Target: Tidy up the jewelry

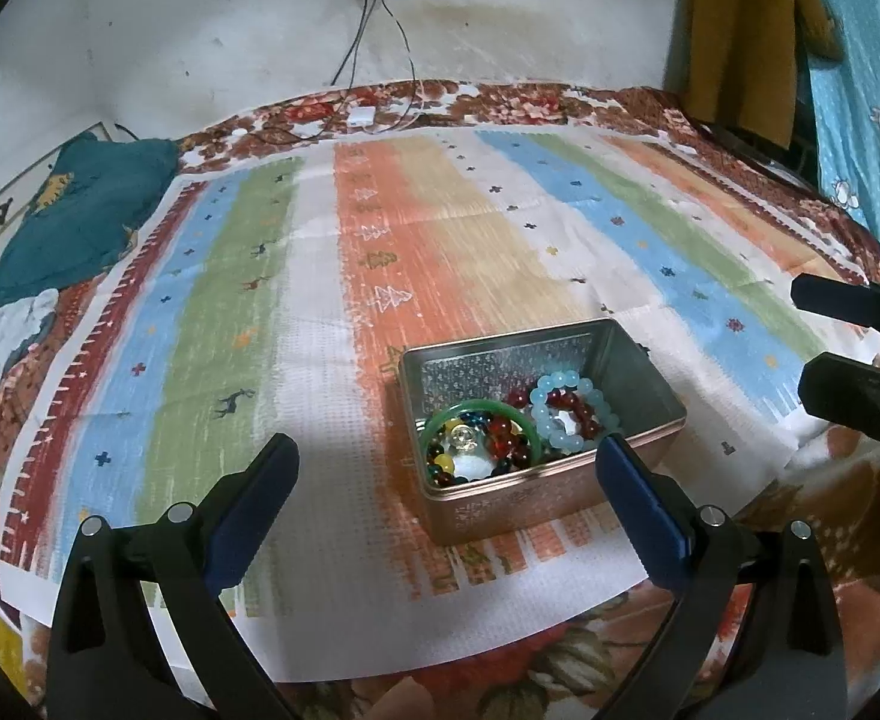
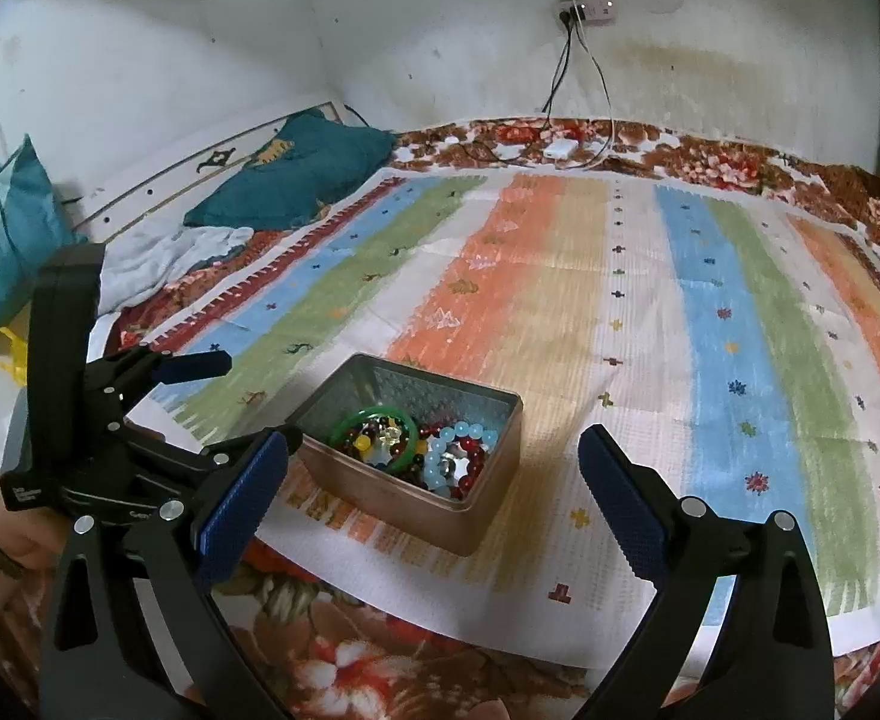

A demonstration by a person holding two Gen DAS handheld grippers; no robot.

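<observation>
I am holding my left hand-held gripper (image 1: 446, 468) wide open with nothing between its blue pads, and my right hand-held gripper (image 2: 434, 468) is gaping just as wide, also holding nothing. White lettering is showing on the left tool's black body in the right wrist view, too small for me to read.

The metal tin (image 1: 650, 384) is sitting on the striped mat (image 1: 320, 360) near the front edge of the bed, lid off. Inside it, a green bangle (image 1: 434, 420) is lying around mixed coloured beads beside a pale blue bead bracelet (image 1: 545, 414) and dark red beads (image 1: 572, 405).

Only the right wrist view is showing my left hand (image 2: 8, 531) with a wristband; only the left wrist view is catching a mustard cloth (image 1: 734, 30) hanging at the far right. Both are showing a teal pillow (image 2: 296, 174) at the bed's far left corner and a wall socket (image 2: 584, 9) with cables trailing down.
</observation>
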